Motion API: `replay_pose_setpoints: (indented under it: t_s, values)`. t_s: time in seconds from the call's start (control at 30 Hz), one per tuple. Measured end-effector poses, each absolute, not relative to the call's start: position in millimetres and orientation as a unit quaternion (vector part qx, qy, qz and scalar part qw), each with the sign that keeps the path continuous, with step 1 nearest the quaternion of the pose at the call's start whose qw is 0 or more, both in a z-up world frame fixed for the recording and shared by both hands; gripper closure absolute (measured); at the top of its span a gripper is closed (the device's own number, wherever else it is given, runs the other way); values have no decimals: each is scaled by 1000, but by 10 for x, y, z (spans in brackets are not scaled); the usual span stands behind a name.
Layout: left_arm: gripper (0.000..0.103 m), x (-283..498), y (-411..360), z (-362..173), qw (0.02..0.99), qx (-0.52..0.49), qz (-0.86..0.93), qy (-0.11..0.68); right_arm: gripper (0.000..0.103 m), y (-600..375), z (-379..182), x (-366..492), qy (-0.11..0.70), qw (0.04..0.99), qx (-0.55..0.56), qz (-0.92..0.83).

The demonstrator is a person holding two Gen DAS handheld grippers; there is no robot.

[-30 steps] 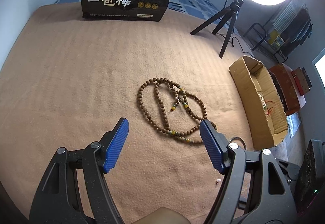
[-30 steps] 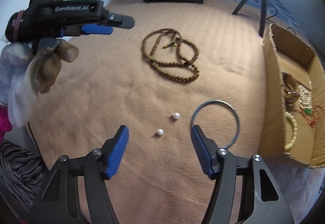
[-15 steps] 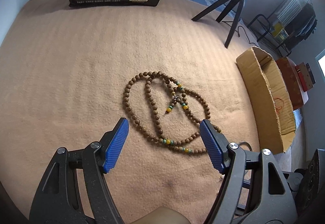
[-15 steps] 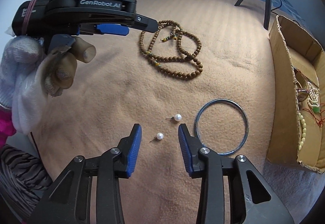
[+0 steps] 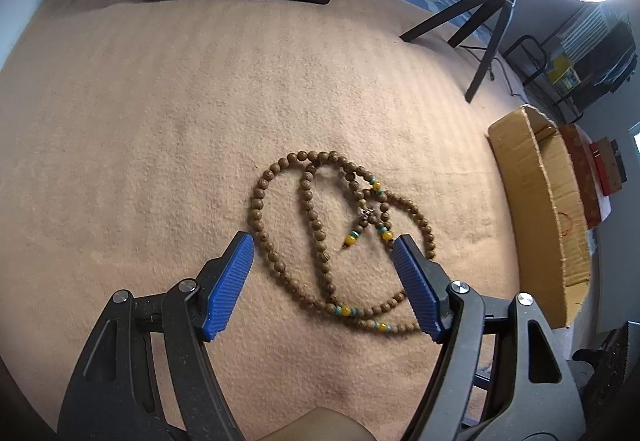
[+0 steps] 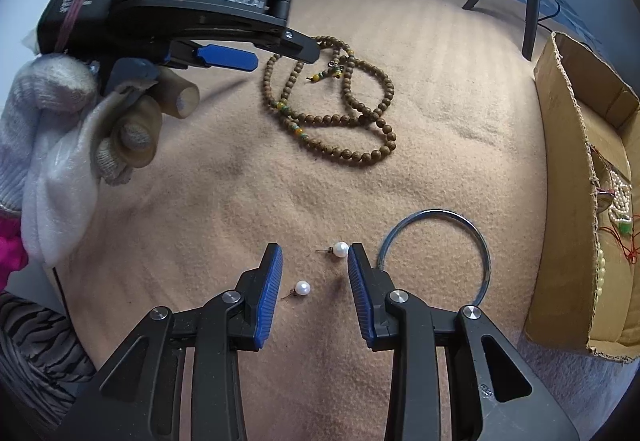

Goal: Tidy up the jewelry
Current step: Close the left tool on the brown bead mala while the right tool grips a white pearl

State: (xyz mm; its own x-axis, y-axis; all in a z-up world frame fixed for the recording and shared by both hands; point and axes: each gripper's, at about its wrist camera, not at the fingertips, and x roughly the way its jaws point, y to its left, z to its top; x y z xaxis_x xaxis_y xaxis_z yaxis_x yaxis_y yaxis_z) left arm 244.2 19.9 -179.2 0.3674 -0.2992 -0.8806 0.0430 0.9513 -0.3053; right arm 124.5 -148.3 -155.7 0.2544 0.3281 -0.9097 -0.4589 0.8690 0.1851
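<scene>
Currently two pearl studs on tan blanket (image 6: 440, 169): near pearl earring (image 6: 302, 287) between pads of right gripper (image 6: 315, 261), untouched; jaws partly apart, gripping nothing. Second pearl earring (image 6: 341, 249) just off right pad tip, 12 o'clock of the first. Silver bangle (image 6: 436, 253) at 3 o'clock. Left gripper (image 5: 323, 249) wide apart, empty, straddling wooden bead necklace (image 5: 320, 241). Cardboard box (image 6: 568, 169) at 3 o'clock, holding more jewelry.

Wooden bead necklace (image 5: 320, 241), two pearl earrings (image 6: 302, 287), steel bangle (image 6: 436, 253) lie apart
</scene>
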Motion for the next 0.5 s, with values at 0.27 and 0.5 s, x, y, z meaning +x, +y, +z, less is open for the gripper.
replay_pose_setpoints:
  t_s: [0.27, 0.5]
  values:
    - [29, 2513, 184, -1925, 814, -95, -78, 567, 71, -1446, -1593, 1286, 560, 787, -59, 251]
    - [29, 2523, 90, -1991, 817, -70, -70, 568, 73, -1408, -1620, 1321, 561, 786, -63, 252]
